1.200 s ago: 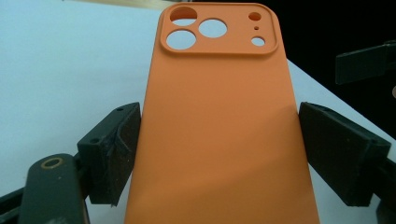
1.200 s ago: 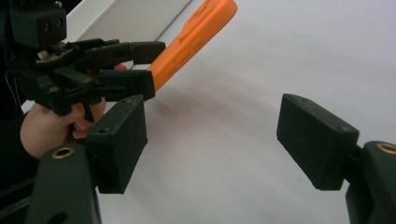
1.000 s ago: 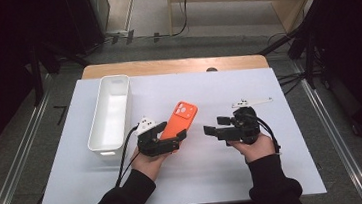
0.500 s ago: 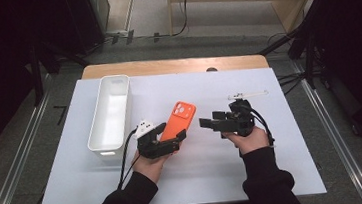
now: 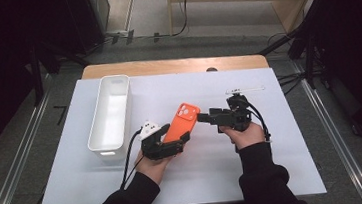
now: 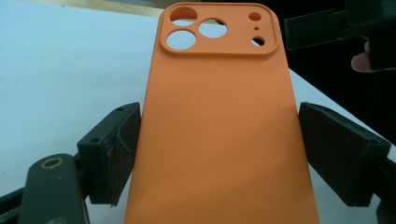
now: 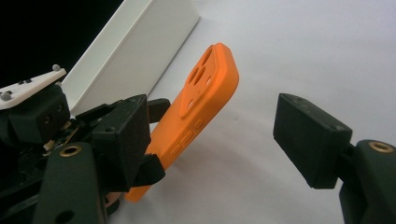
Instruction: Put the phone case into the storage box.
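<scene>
Right gripper has neared the smooth, rounded orange case.

High view: fixed overhead, looks forward and down across the whole worktop. Left gripper view: rides the left tongs, very close on the orange phone case. Right gripper view: sights along the right tongs, close, side-on to the same case, white bin behind.

Phone case: orange, matt, smooth, rubbery-looking. Left gripper pads: black, rough foam-like facing. Bin: white glossy plastic. Table sheet: white, matt.
</scene>
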A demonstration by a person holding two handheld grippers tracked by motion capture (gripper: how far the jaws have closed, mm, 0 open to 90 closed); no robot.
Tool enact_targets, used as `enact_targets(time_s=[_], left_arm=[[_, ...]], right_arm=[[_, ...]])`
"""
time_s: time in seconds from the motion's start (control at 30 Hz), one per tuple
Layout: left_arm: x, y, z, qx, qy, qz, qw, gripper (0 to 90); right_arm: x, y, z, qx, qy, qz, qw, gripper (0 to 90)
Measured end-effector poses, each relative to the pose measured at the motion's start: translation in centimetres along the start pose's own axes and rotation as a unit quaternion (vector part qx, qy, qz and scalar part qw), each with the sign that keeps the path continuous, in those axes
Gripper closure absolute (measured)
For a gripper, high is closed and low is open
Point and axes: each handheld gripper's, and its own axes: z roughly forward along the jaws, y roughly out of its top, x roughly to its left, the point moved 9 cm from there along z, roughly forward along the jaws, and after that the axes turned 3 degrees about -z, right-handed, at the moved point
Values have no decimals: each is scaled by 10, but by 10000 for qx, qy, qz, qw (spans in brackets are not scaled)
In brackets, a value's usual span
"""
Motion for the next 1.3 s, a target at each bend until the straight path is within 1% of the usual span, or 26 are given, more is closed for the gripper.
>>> enact_targets(time_s=[0.23, 0.3, 0.33, 0.4, 0.7, 0.87, 1.0, 1.13, 1.3], left_arm=[[-1, 0, 1, -15, 5, 18, 10000, 160], [0, 1, 0, -31, 15, 56, 10000, 160], [-1, 1, 0, -40, -14, 52, 10000, 160], [-1, 0, 1, -29, -12, 16, 10000, 160], [-1, 2, 1, -58, -11, -15, 10000, 160], [-3, 2, 0, -80, -32, 1, 10000, 160], [-5, 1, -1, -88, -31, 47, 9999, 160], [-5, 0, 0, -81, -17, 74, 9999, 160], [-5, 0, 0, -88, 3, 56, 9999, 160]], right_arm=[[-2, 4, 3, -5, -13, 78, 10000, 280], [-2, 4, 5, 22, 0, 98, 9999, 289], [-2, 5, 5, 31, 4, 114, 9999, 291], [-2, 6, 7, 41, 31, 144, 9999, 297], [1, 10, 13, 69, 104, 219, 9997, 330], [4, 11, 16, 115, 104, 208, 9997, 339], [4, 11, 19, 135, 105, 250, 9995, 357], [3, 11, 21, 180, 123, 338, 9992, 374], [4, 11, 22, 232, 174, 450, 9986, 401]])
